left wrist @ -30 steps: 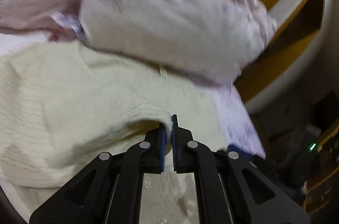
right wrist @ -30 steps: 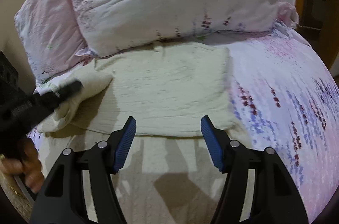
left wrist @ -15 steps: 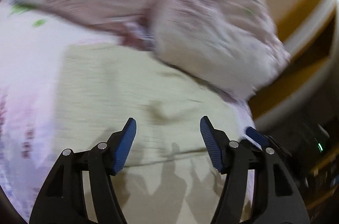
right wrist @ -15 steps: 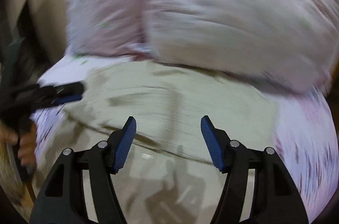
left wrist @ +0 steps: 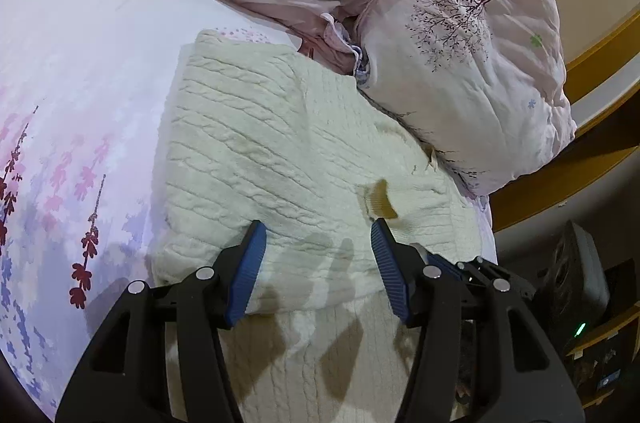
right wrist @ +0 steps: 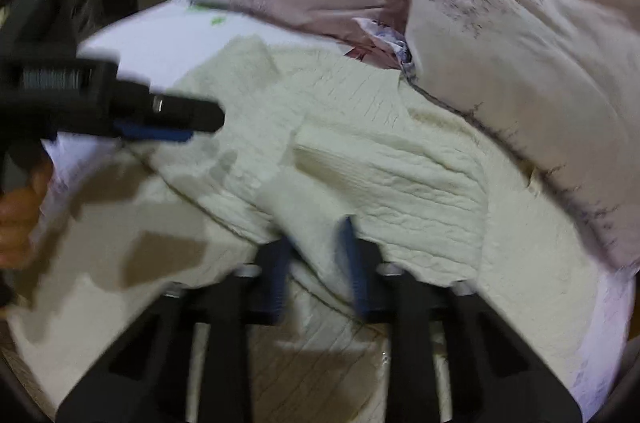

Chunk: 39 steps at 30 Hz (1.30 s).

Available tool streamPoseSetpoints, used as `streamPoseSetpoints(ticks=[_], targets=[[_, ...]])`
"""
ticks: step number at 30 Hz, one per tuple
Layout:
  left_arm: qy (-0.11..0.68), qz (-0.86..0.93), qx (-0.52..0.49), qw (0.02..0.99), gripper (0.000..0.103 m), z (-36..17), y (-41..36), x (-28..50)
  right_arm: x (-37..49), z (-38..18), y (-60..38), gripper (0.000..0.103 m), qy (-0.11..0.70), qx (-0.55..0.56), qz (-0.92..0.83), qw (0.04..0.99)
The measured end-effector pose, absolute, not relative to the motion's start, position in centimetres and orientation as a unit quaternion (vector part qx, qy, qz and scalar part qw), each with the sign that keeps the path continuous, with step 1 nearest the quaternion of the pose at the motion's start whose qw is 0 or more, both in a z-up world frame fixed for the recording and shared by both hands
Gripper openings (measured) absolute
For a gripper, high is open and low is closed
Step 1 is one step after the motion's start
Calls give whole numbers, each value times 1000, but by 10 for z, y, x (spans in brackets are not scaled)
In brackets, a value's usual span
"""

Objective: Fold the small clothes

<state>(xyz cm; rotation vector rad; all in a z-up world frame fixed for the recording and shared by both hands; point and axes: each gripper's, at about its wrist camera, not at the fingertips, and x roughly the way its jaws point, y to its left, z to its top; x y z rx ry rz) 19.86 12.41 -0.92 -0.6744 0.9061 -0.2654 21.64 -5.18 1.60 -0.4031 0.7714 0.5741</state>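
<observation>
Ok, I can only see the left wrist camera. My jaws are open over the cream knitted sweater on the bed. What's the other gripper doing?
Observer: The right gripper has its jaws close together around a raised fold of the cream knitted sweater. The picture is too blurry to tell if they are pinching it.
Operator: And can you see who's holding my gripper?
Observer: Yes. The right wrist camera shows the left gripper from the side, and a bare hand is holding its handle at the left edge of the picture.
</observation>
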Motion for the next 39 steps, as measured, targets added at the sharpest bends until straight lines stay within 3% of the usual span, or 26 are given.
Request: streamPoseSetpoints(ticks=[2, 11, 17, 27, 30, 32, 34, 39], targets=[[428, -125, -318, 837, 58, -10, 124, 198, 221, 27, -65, 5, 375, -136, 280, 873], [420, -134, -305, 844, 75, -2, 118, 196, 221, 73, -209, 5, 306, 111, 146, 934], [417, -138, -291, 850, 77, 3, 113, 195, 229, 44, -273, 5, 322, 217, 79, 918], [428, -125, -265, 855, 77, 2, 107, 195, 231, -12, -295, 4, 393, 285, 20, 874], [423, -132, -260, 857, 77, 9, 108, 184, 225, -6, -293, 16, 403, 272, 21, 874], [419, -142, -252, 861, 77, 15, 111, 170, 208, 1, -300, 45, 395, 274, 23, 877], [414, -146, -241, 866, 77, 21, 118, 151, 187, 11, -311, 59, 382, 269, 40, 883], [415, -144, -226, 870, 77, 24, 143, 92, 142, 19, -340, 64, 387, 237, 90, 886]])
